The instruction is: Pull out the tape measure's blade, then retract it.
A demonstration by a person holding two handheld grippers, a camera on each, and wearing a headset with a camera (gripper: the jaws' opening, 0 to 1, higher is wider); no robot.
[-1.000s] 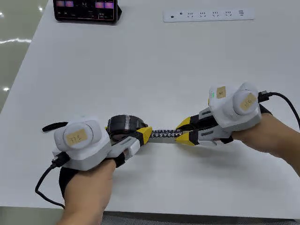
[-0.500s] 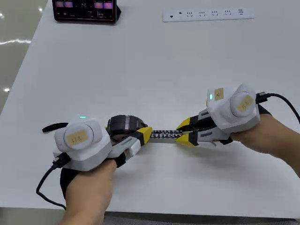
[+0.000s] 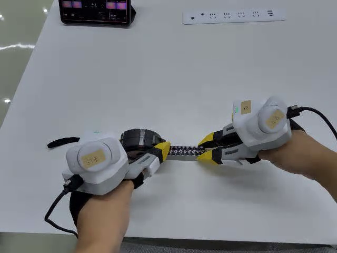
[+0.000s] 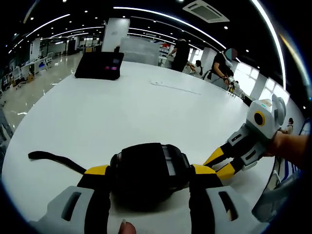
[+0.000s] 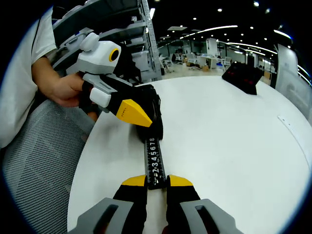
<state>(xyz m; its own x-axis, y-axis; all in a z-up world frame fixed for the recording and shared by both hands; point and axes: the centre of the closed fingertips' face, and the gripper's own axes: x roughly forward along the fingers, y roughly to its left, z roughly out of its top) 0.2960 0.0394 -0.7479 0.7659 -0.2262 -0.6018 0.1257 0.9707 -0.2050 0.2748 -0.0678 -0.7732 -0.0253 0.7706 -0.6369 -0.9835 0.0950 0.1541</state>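
On the white table [image 3: 174, 68], at lower centre, the tape measure [image 3: 139, 139] is clamped by the left gripper [image 3: 158, 153], its blade [image 3: 185, 151] pinched by the right gripper [image 3: 208, 148]. The short exposed length is scarcely changed; the stroke is judged paused.

DESK: What is lost to you at the bench?
OPERATOR: From the head view, I lose the near side of the tape measure [image 3: 139, 138] behind the left gripper [image 3: 145, 146]. The tip of the blade [image 3: 184, 151] is buried between the jaws of the right gripper [image 3: 207, 149].
DESK: And the markings?
OPERATOR: Too small for me to read from there. The tablet [image 3: 95, 11] is cut by the top edge, the cable [image 3: 318, 112] by the right.
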